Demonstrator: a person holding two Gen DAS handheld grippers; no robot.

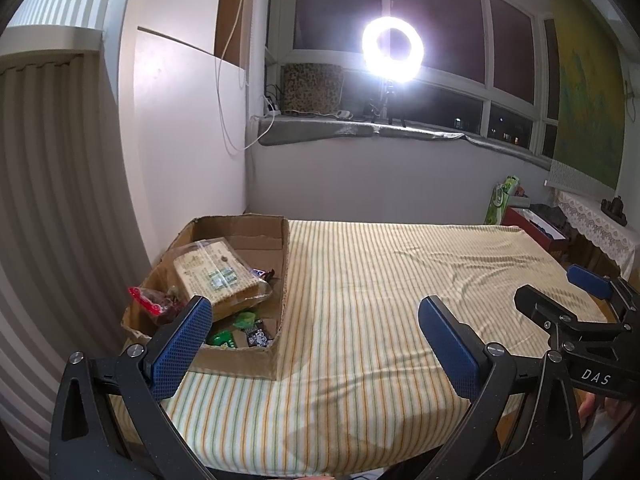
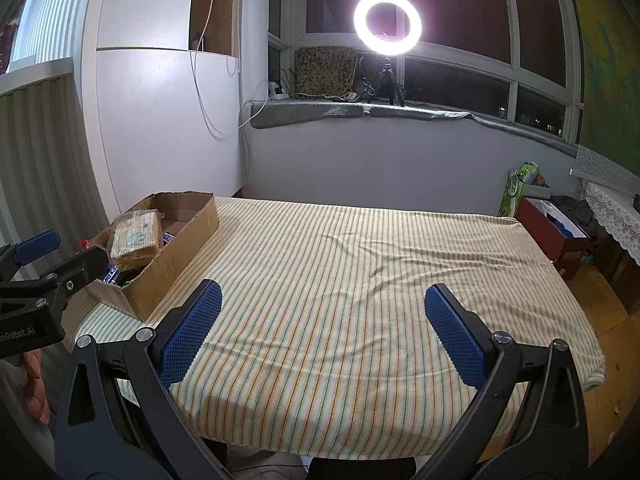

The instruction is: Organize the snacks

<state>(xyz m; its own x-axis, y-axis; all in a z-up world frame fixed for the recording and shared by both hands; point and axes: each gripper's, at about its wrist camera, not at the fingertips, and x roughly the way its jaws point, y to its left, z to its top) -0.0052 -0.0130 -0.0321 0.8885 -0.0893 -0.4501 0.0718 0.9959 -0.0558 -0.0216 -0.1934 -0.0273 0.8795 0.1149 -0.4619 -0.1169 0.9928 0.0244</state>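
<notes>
A cardboard box (image 1: 256, 354) stands at the table's left side and holds the snacks: a clear pack of wafers (image 1: 218, 276), a red packet (image 1: 146, 300), green packets (image 1: 236, 326) and a dark bar (image 1: 260, 336). The box also shows in the right wrist view (image 2: 176, 244) with the wafer pack (image 2: 134, 236). My left gripper (image 1: 314, 308) is open and empty, just right of the box's near end. My right gripper (image 2: 322, 294) is open and empty above the striped cloth; it shows in the left wrist view (image 1: 560, 292) at the right.
The table wears a striped cloth (image 1: 380, 300). A ring light (image 1: 393, 49) shines on the windowsill behind. A white cabinet (image 1: 180, 128) stands left of the box. A red box (image 2: 552, 228) and a green bag (image 2: 516, 192) sit past the table's far right corner.
</notes>
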